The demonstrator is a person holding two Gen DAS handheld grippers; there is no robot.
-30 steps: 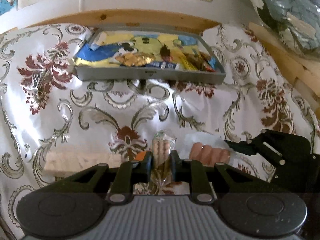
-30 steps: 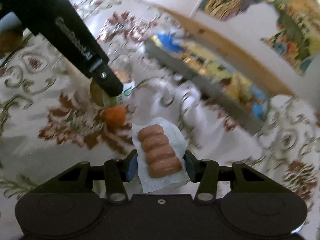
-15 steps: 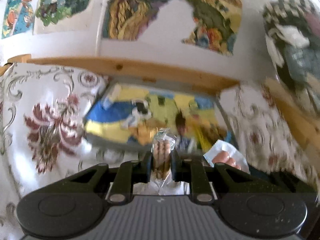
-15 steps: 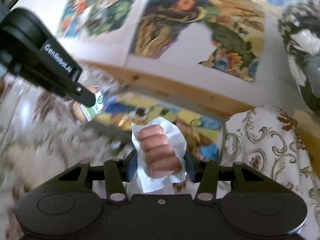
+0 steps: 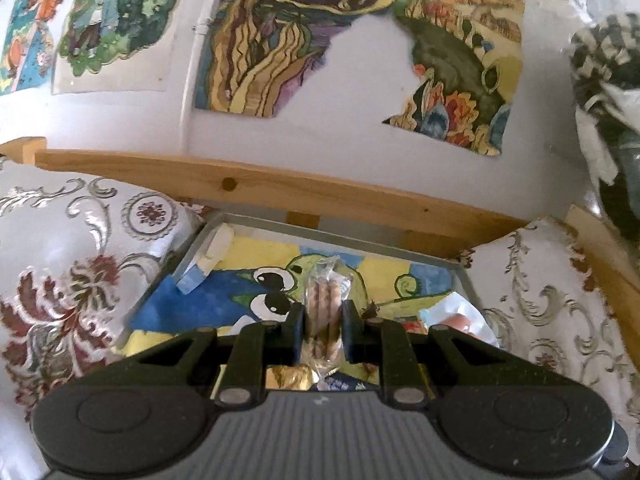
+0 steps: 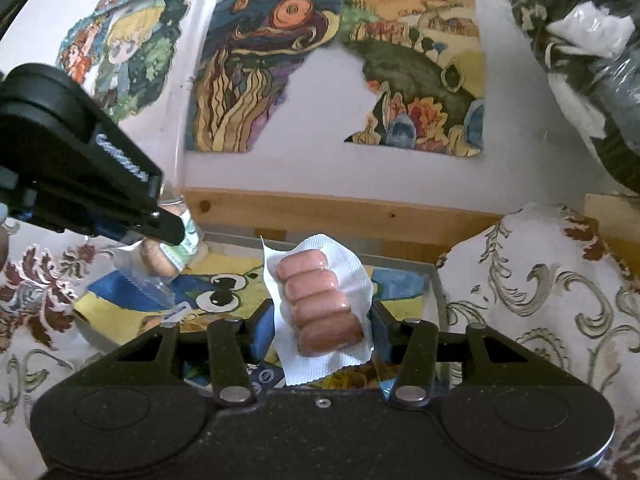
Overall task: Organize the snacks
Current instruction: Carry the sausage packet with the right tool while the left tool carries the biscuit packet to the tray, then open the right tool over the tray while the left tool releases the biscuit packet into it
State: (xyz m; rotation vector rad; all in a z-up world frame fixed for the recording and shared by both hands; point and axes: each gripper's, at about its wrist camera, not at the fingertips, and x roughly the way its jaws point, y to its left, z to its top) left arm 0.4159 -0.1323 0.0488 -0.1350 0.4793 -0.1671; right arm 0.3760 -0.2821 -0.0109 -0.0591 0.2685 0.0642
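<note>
Left gripper [image 5: 323, 332] raised above tray [image 5: 466, 280], fingers closed tight on thin clear snack packet [image 5: 325, 300], packet upright between pads. Right gripper [image 6: 323, 320] level beside it, also above tray, fingers clamped on sausage pack [image 6: 320, 300]. Left gripper to left of right one, near, not touching.

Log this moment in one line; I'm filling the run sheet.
left gripper: shut on biscuit pack | right gripper: shut on sausage pack | both above tray

Torn posters [image 5: 280, 40] above wooden rail [image 5: 256, 188]
</note>
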